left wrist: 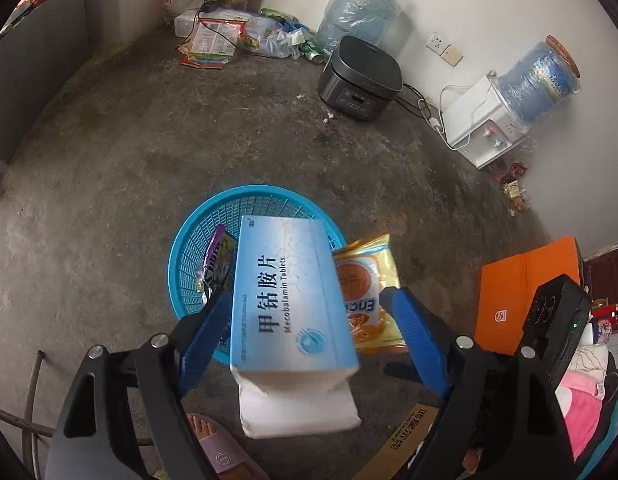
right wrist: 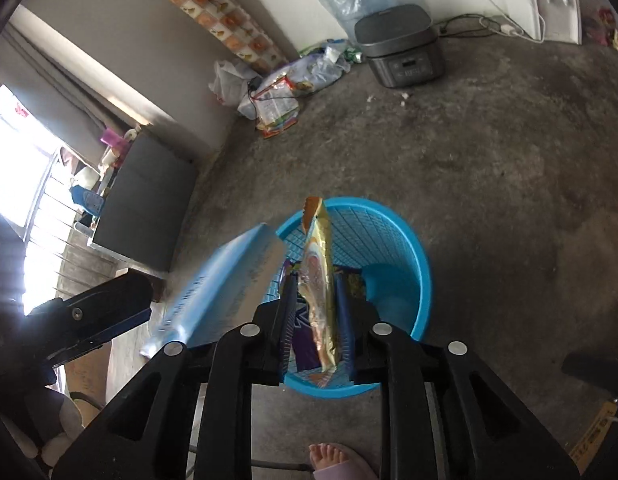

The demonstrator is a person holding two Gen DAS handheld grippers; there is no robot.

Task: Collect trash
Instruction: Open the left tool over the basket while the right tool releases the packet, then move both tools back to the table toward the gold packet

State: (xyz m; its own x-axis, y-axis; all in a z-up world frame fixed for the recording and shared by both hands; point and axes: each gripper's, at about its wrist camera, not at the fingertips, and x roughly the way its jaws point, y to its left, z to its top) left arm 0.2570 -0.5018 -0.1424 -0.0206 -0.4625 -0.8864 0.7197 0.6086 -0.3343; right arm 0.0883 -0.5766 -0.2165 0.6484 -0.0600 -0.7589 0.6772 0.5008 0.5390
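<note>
Left wrist view — spread fingers (left wrist: 305,320) flank "Mecobalamin Tablets" box (left wrist: 293,296); right fingers (right wrist: 317,300) loose around gold wrapper (right wrist: 319,280).

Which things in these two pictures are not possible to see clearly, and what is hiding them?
- Bottom of the blue plastic mesh basket: left wrist view, covered by the light blue cardboard tablet box.
- Purple foil wrapper inside the basket: left wrist view, mostly behind the box.
- Print on the gold and orange snack packet: right wrist view, seen edge-on.
- Tablet box lettering: right wrist view, motion-blurred.
</note>
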